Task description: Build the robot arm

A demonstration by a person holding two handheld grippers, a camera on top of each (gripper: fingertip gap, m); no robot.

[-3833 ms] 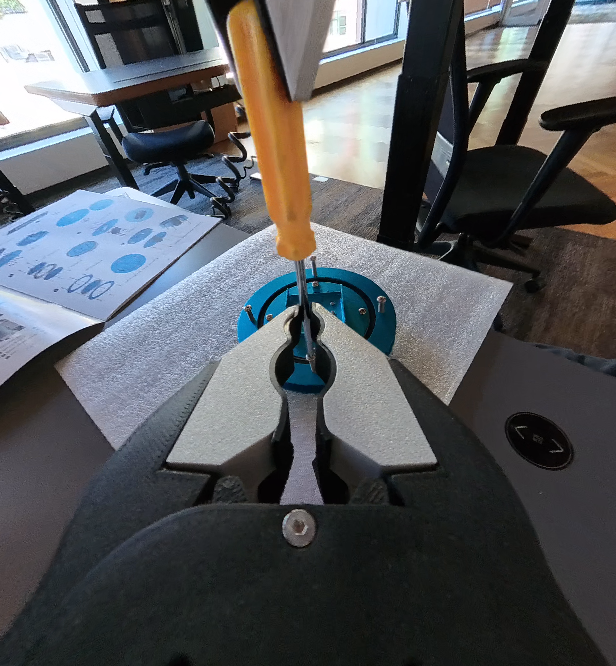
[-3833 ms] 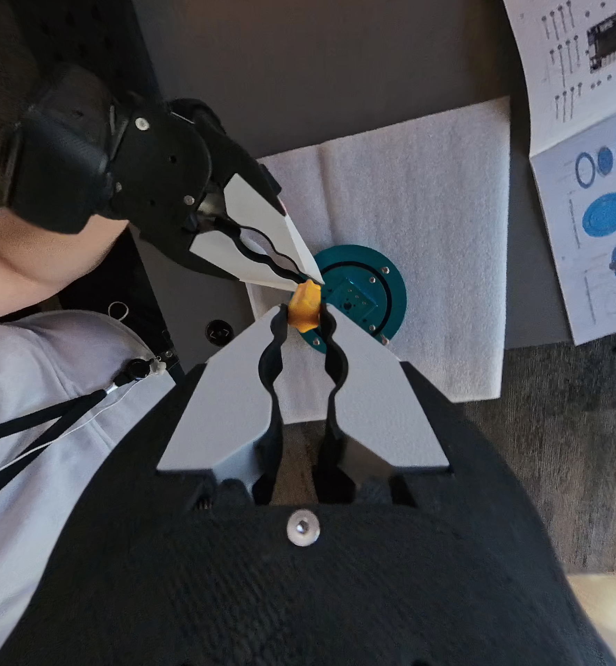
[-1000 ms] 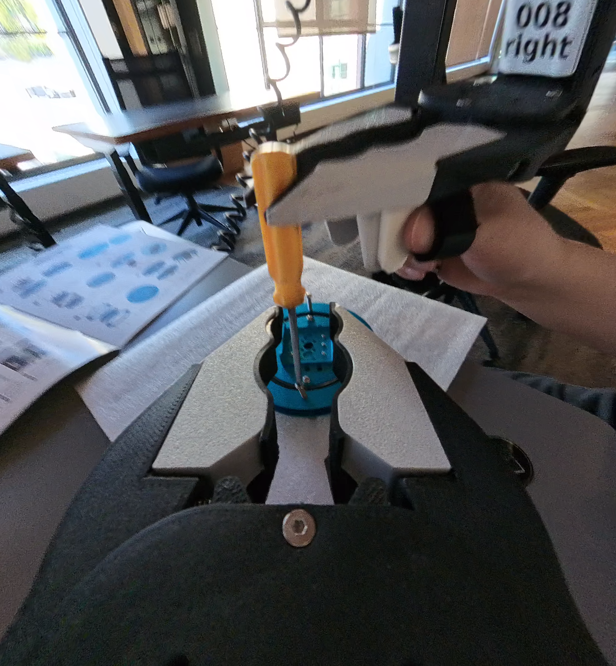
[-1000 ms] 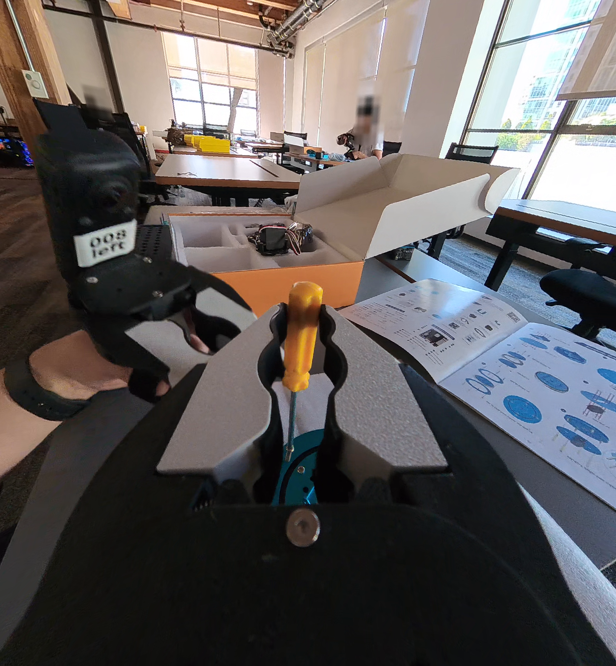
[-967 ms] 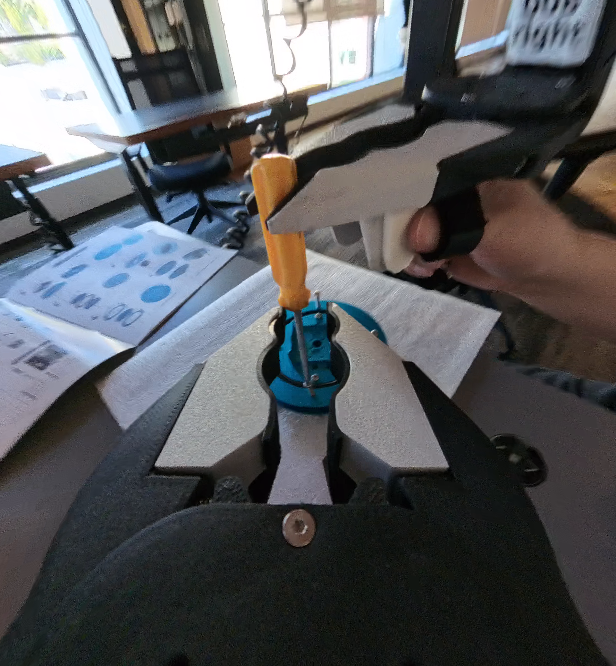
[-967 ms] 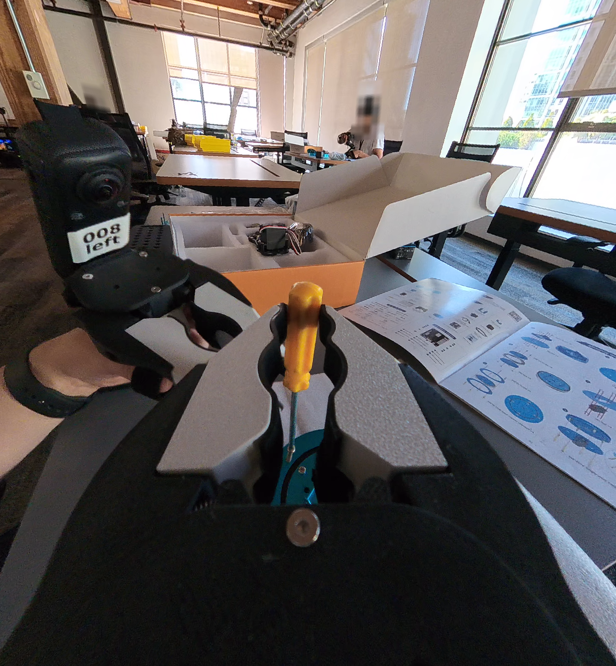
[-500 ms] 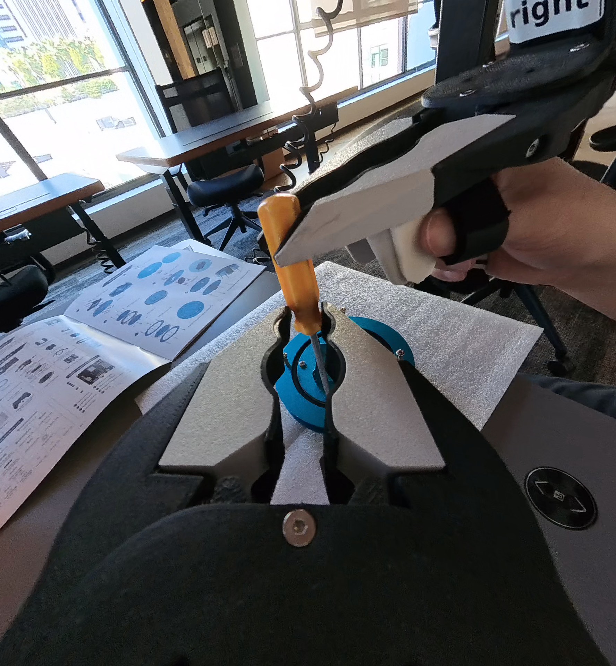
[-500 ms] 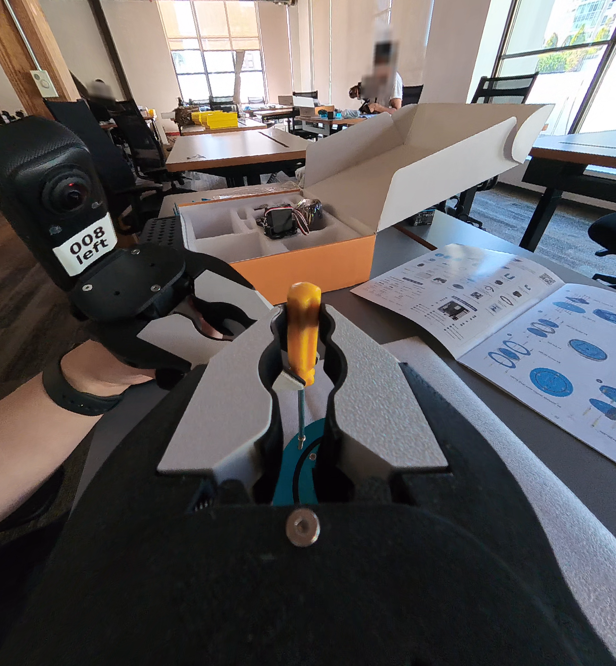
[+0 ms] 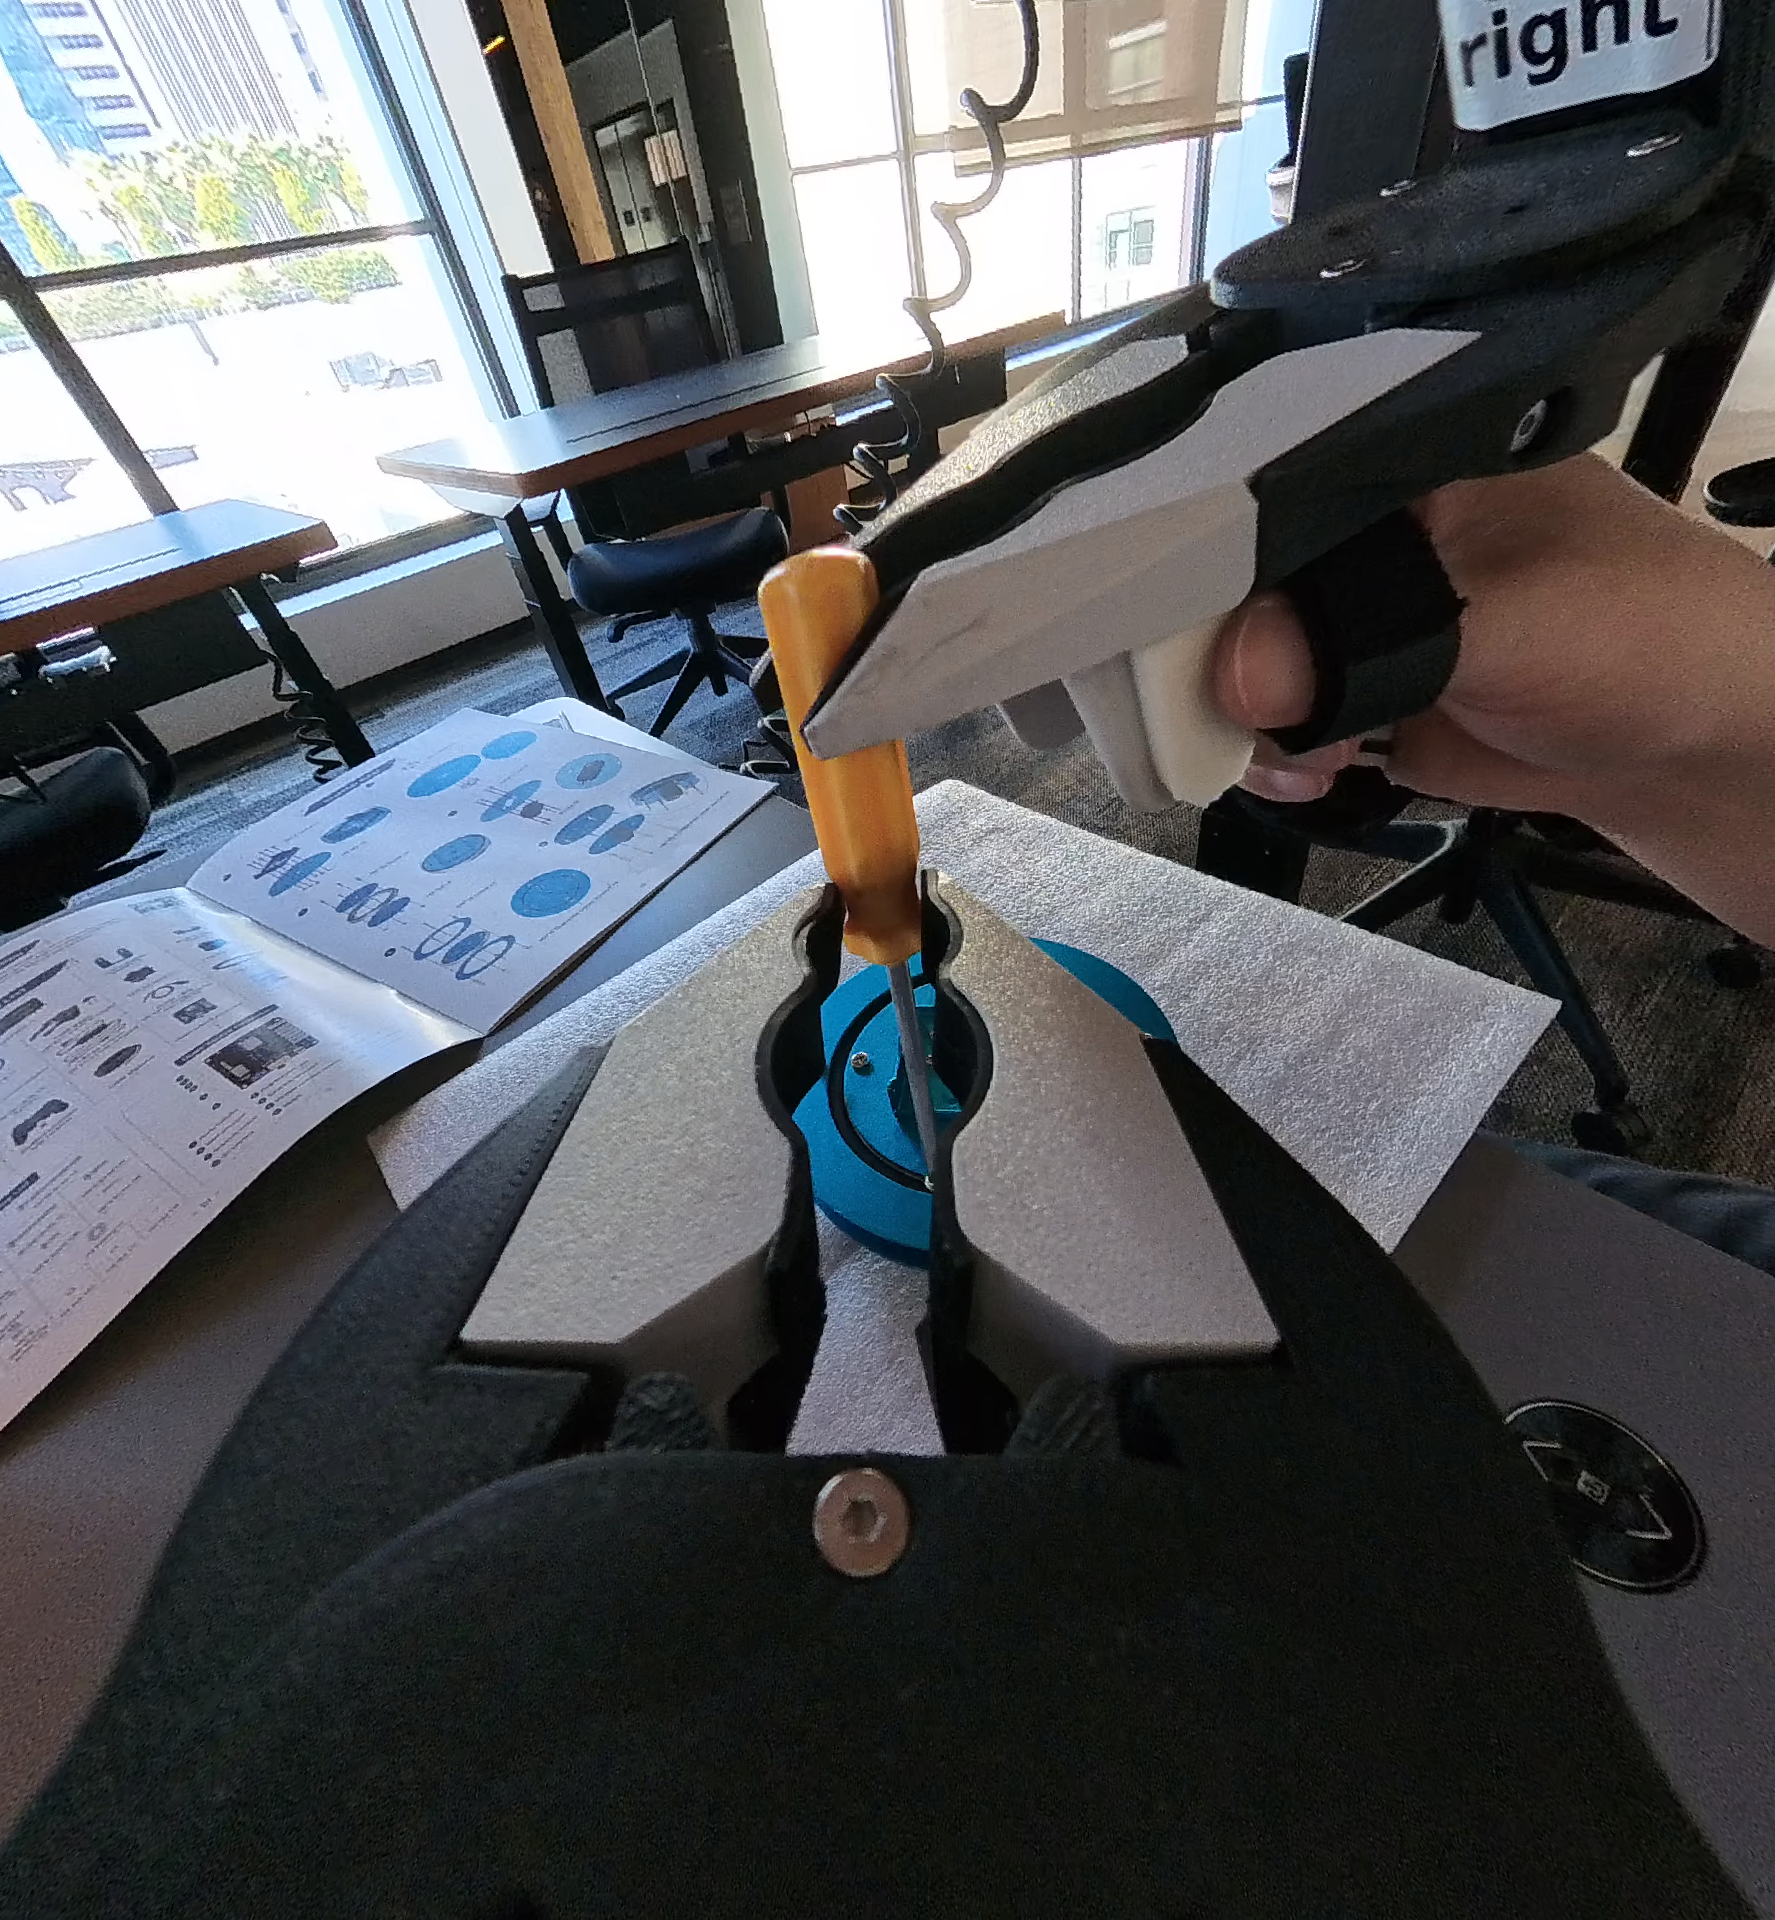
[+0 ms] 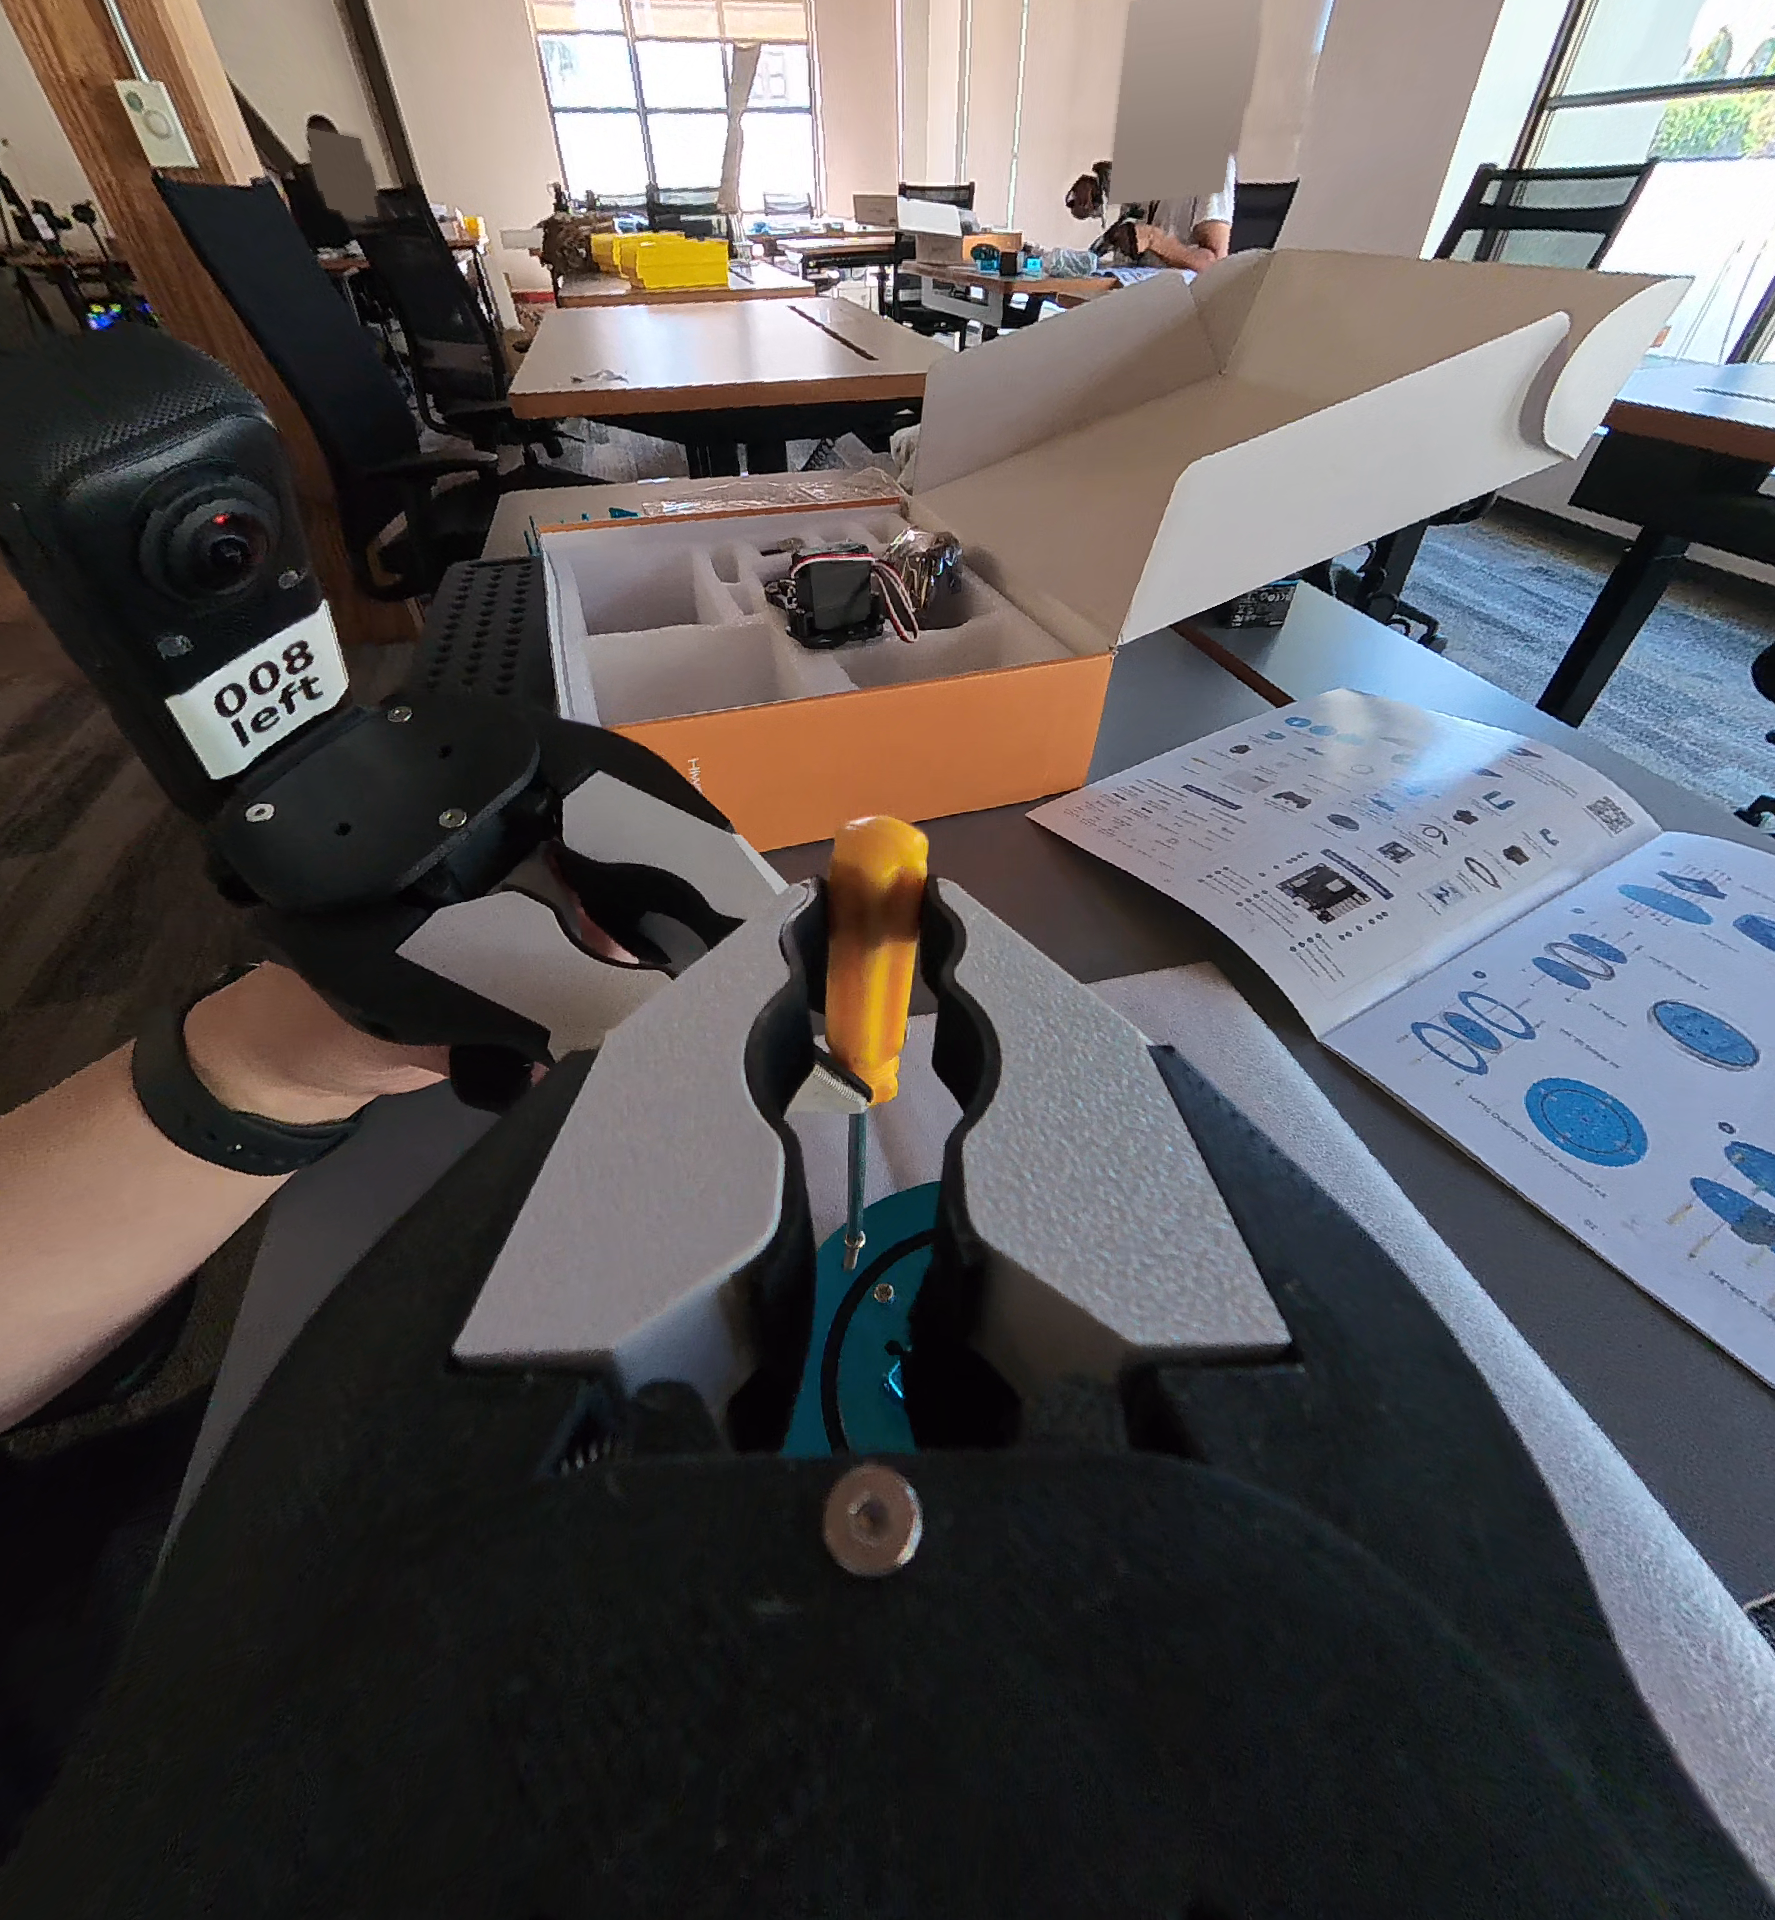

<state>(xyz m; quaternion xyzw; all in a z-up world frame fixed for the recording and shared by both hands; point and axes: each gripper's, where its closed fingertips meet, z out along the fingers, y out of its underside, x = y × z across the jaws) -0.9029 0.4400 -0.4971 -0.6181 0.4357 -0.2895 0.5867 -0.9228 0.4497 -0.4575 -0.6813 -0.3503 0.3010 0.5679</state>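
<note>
Screwdriver stands upright, clamped in right gripper, its tip on a screw of blue disc on foam sheet; left gripper narrow about its lower handle, contact unclear

Your grey table carries 3 things: a white foam sheet under the blue disc, an open booklet beside it, and an orange box behind.

The open orange box blocks the table's far side. The booklet covers the table beside the foam sheet. Both tongs crowd the blue disc.
</note>
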